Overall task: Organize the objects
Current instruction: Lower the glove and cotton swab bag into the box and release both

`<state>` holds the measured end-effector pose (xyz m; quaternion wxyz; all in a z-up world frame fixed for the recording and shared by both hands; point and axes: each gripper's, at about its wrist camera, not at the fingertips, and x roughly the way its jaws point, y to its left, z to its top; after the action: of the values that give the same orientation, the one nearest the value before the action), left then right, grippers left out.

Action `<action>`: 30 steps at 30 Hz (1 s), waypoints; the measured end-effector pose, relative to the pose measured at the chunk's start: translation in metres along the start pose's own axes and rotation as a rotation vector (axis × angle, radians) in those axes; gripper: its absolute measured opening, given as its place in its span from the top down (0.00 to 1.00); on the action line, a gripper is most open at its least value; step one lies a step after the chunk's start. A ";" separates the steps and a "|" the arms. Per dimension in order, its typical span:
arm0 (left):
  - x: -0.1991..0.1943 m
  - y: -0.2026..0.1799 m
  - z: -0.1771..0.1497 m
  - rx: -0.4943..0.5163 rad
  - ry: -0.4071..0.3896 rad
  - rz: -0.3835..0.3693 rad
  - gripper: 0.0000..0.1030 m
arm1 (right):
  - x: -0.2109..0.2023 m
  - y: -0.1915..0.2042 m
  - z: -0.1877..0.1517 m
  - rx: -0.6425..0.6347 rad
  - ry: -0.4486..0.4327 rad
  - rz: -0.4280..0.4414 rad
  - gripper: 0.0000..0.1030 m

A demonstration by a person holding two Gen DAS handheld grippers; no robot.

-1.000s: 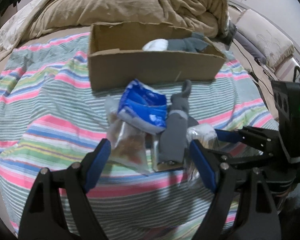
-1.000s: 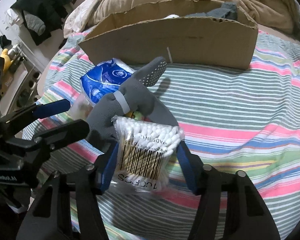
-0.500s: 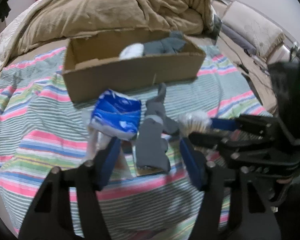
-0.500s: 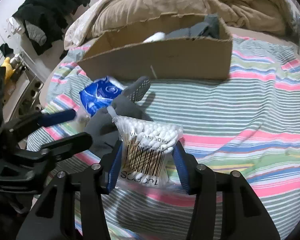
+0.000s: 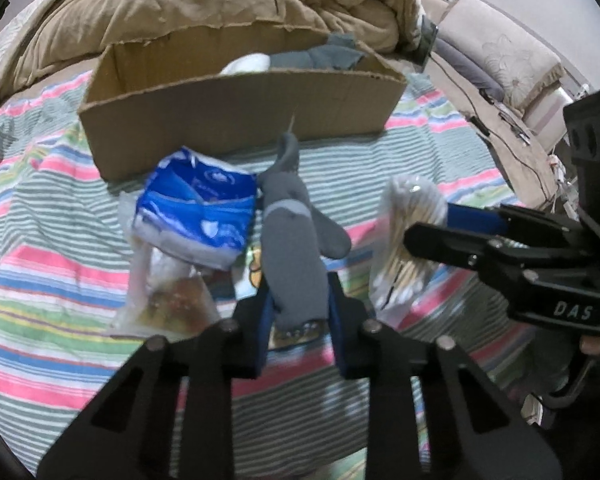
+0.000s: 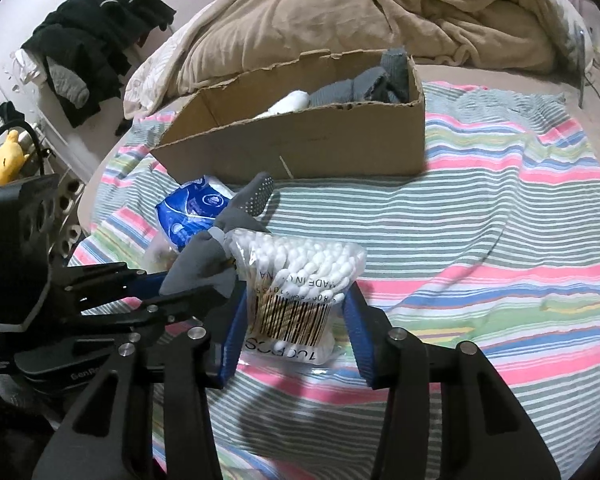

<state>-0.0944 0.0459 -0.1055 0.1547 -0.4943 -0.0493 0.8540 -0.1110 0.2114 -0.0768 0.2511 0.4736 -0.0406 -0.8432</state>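
My left gripper [image 5: 298, 312] is shut on a grey glove [image 5: 296, 248], which also shows in the right wrist view [image 6: 216, 256]. My right gripper [image 6: 294, 316] is shut on a clear bag of cotton swabs [image 6: 296, 280], held above the striped blanket; the bag shows in the left wrist view [image 5: 404, 236] too. A blue tissue pack [image 5: 198, 216] and a clear snack bag [image 5: 172, 296] lie left of the glove. An open cardboard box [image 5: 236, 112] stands behind, holding grey cloth [image 5: 328, 56] and a white item [image 5: 246, 66].
A striped blanket [image 6: 480, 240] covers the bed. A rumpled tan duvet [image 6: 360, 16] lies behind the box [image 6: 308, 144]. Dark clothes [image 6: 96, 52] hang at the far left. A cushioned bench with cables [image 5: 500, 92] runs along the bed's right side.
My left gripper has closed on the grey glove and lifted it. My right gripper has raised the cotton swab bag off the blanket, and the box looks farther away.
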 end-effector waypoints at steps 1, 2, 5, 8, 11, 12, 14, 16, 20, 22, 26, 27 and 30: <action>-0.002 0.001 0.000 -0.004 -0.005 -0.009 0.77 | -0.001 0.000 0.001 0.001 -0.003 -0.003 0.54; -0.004 0.001 0.001 -0.007 -0.011 -0.015 0.77 | -0.002 0.000 0.001 0.000 -0.005 -0.006 0.54; -0.012 0.000 0.002 -0.006 -0.029 -0.033 0.78 | -0.007 0.000 0.003 0.001 -0.015 -0.016 0.54; -0.024 -0.002 0.006 0.001 -0.055 -0.046 0.78 | -0.013 0.000 0.006 0.000 -0.026 -0.028 0.55; -0.037 -0.003 0.012 0.001 -0.085 -0.050 0.78 | -0.018 0.001 0.009 -0.004 -0.040 -0.039 0.55; -0.041 -0.002 0.014 -0.001 -0.093 -0.052 0.78 | -0.019 0.001 0.011 -0.005 -0.044 -0.040 0.55; -0.050 -0.002 0.018 -0.005 -0.115 -0.055 0.78 | -0.023 0.003 0.013 -0.010 -0.053 -0.043 0.55; -0.061 -0.001 0.022 -0.004 -0.142 -0.050 0.78 | -0.026 0.004 0.016 -0.015 -0.061 -0.044 0.55; -0.079 0.006 0.030 -0.014 -0.191 -0.042 0.78 | -0.033 0.007 0.026 -0.027 -0.087 -0.043 0.55; -0.086 0.010 0.035 -0.018 -0.212 -0.035 0.78 | -0.036 0.008 0.032 -0.033 -0.100 -0.042 0.55; -0.093 0.019 0.043 -0.024 -0.239 -0.021 0.78 | -0.039 0.012 0.042 -0.047 -0.118 -0.043 0.55; -0.094 0.021 0.045 -0.026 -0.245 -0.016 0.78 | -0.039 0.013 0.044 -0.050 -0.122 -0.045 0.55; -0.097 0.028 0.051 -0.031 -0.260 -0.008 0.78 | -0.038 0.015 0.052 -0.057 -0.129 -0.043 0.55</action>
<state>-0.0990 -0.0080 -0.0061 0.1427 -0.3816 -0.0838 0.9094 -0.1319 0.2073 -0.0136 0.2431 0.4115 -0.0227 -0.8781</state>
